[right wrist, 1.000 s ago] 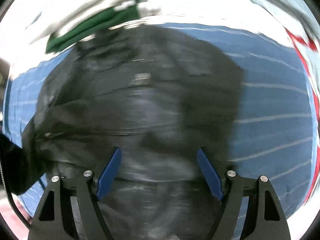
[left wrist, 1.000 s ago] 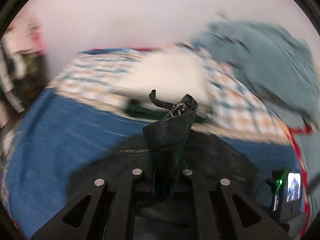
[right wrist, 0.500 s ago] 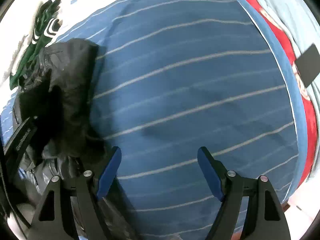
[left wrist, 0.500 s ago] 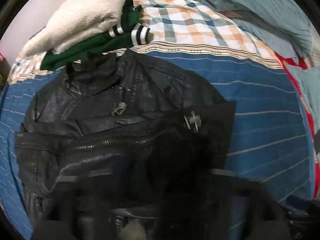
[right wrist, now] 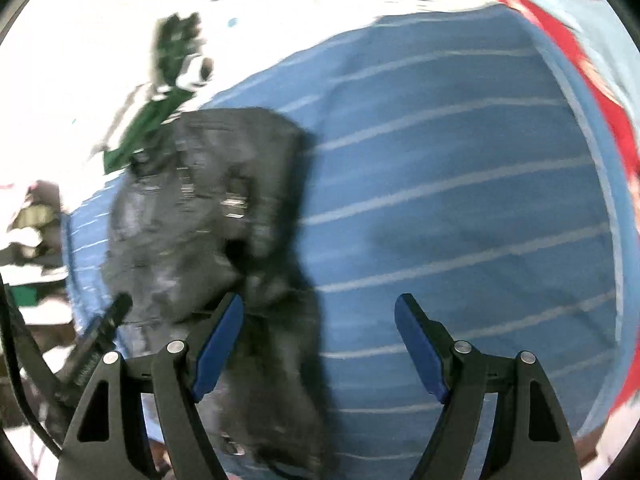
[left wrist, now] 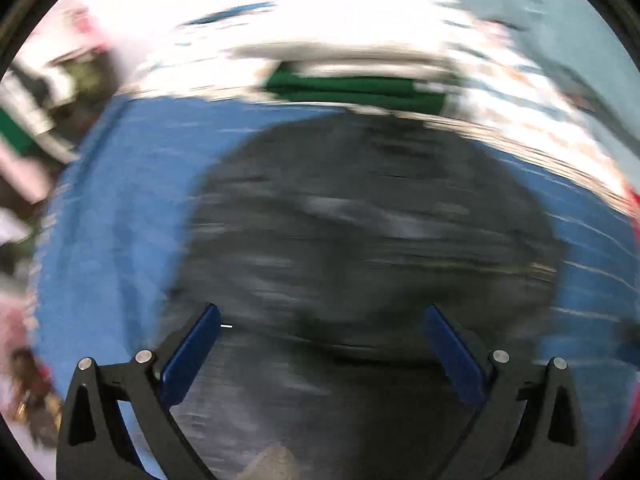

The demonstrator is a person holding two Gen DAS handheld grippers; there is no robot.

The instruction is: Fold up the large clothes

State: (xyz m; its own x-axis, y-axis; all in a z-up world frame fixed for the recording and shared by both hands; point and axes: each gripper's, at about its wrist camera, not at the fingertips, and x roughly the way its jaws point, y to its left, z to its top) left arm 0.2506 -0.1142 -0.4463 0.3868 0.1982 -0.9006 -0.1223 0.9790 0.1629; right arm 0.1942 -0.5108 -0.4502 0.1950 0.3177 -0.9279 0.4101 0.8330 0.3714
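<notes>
A black leather jacket lies folded on the blue striped bedsheet. The left wrist view is blurred by motion. My left gripper is open and empty, just above the near part of the jacket. In the right wrist view the jacket lies at the left on the sheet. My right gripper is open and empty, with its left finger over the jacket's near edge and its right finger over bare sheet.
A green garment with white stripes and a pale folded item lie behind the jacket on a checked cloth. A teal blanket is at the back right. Red trim marks the sheet's right edge. Clutter stands at the left.
My left gripper has let go of the jacket and now stands open over it. My right gripper has swung back left towards the jacket. Both views are moving fast.
</notes>
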